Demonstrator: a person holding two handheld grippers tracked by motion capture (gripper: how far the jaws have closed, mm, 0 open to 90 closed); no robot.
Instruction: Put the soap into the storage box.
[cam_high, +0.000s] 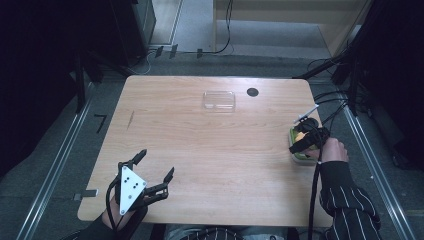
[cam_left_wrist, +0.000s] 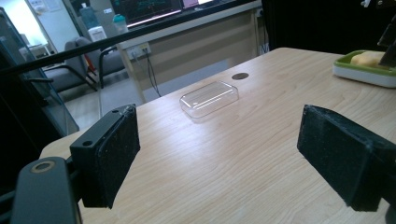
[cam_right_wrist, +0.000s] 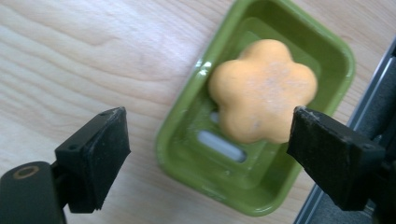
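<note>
both tongs stand released, jaws spread wide with nothing between them. left tongs (cam_high: 150, 172) hover over the near left corner of the bench (cam_high: 210, 150), the grey plate on top, a hand (cam_high: 117, 215) behind them. ahead of them and a little to their right, well apart, a clear lid (cam_left_wrist: 209, 98) lies flat on the wood; just past it sits a small dark disc (cam_left_wrist: 240, 75). through the left gripper view the green dish (cam_left_wrist: 369, 72) shows far off to their right at the bench edge.

right tongs (cam_right_wrist: 208, 149) hang right above that dish (cam_right_wrist: 254, 116), pointing down at it, held by a hand (cam_high: 334, 150) in a striped sleeve (cam_high: 345, 195). orange flower-shaped soap (cam_right_wrist: 261, 91) lies inside the dish, toward its far end, between the two jaws' lines but not touched by either. one jaw is over bare wood beside the dish, the other over the dish's outer rim near the bench edge. black cables (cam_high: 315, 190) trail from these tongs along the bench's right side.
</note>
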